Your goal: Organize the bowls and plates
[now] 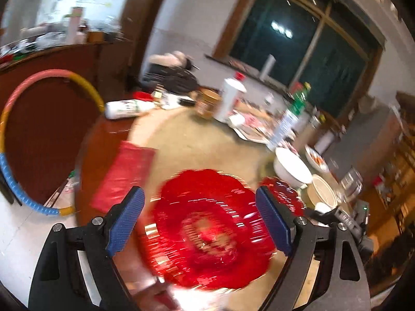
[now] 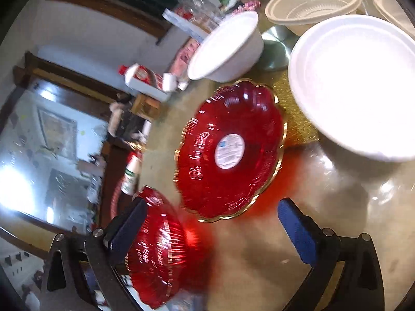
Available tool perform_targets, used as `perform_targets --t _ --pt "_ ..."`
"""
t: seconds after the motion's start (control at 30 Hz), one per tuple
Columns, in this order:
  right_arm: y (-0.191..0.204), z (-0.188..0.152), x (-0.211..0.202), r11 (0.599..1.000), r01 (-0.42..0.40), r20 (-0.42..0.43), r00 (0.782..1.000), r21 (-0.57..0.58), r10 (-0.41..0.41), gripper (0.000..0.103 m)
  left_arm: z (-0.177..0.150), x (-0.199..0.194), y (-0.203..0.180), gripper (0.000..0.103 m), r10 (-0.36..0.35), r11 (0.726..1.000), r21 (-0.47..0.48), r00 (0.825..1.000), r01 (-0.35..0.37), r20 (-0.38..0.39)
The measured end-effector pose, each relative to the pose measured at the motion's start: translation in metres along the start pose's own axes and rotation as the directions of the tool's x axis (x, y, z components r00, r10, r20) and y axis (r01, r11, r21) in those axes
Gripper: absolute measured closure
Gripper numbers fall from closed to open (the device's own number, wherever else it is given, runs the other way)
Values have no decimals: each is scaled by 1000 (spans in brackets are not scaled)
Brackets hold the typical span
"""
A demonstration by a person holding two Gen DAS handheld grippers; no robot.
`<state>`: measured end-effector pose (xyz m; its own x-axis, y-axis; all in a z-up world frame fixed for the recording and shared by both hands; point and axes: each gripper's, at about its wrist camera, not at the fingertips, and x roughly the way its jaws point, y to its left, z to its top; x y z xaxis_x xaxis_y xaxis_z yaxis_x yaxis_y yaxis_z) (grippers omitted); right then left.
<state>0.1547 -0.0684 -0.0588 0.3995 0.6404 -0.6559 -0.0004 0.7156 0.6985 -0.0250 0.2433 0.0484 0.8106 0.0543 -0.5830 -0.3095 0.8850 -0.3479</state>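
Observation:
A red scalloped plate (image 1: 212, 233) lies blurred on the round table below my left gripper (image 1: 199, 194). The jaws stand open wide on either side of it and the blue pads (image 1: 127, 220) do not touch it. A second red plate (image 1: 282, 194) shows behind the right finger. In the right wrist view a gold-rimmed red plate (image 2: 230, 150) with a white sticker sits just ahead of my right gripper (image 2: 212, 204), which is open and holds nothing. The other red plate (image 2: 155, 248) lies by its left finger. A large white bowl (image 2: 358, 85) stands at the right.
A tilted white bowl (image 2: 225, 49) and a beige bowl (image 2: 313, 2) stand beyond the plates. Bottles, a white can (image 1: 230, 98) and boxes crowd the table's far side. A red bag (image 1: 124, 176) lies on the left. A coloured hoop (image 1: 46, 73) leans off the table.

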Motion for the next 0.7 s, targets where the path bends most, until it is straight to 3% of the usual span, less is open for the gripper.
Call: perform_targets --t 0.13,0.2,0.33,0.43,0.53,0.6,0.63,0.7 --pt "3 19 8 998 21 -85 996 -59 -26 2 24 51 -72 15 13 992 125 994 1 -111" --pt "2 28 8 997 34 -93 995 -75 -41 2 28 84 -106 15 33 986 166 980 -1 -194" --pt "-6 43 9 998 26 -102 994 -64 -32 2 28 155 -147 15 130 975 213 933 -60 -336" --pt "-13 51 12 999 14 -103 994 -50 -20 3 23 185 -156 15 134 981 184 901 -62 -413" --pt "-18 55 17 998 24 -101 994 -52 -29 13 19 209 -160 15 180 977 189 873 -103 -454" --pt "-20 56 20 998 23 -106 994 -61 -29 27 18 218 -159 15 212 971 202 856 -130 -471" --pt "-22 57 21 998 23 -109 994 -67 -30 30 15 225 -157 15 222 970 199 841 -140 -493" --pt "-23 57 22 997 22 -118 993 -67 -30 42 13 233 -155 15 199 978 164 824 -130 -530"
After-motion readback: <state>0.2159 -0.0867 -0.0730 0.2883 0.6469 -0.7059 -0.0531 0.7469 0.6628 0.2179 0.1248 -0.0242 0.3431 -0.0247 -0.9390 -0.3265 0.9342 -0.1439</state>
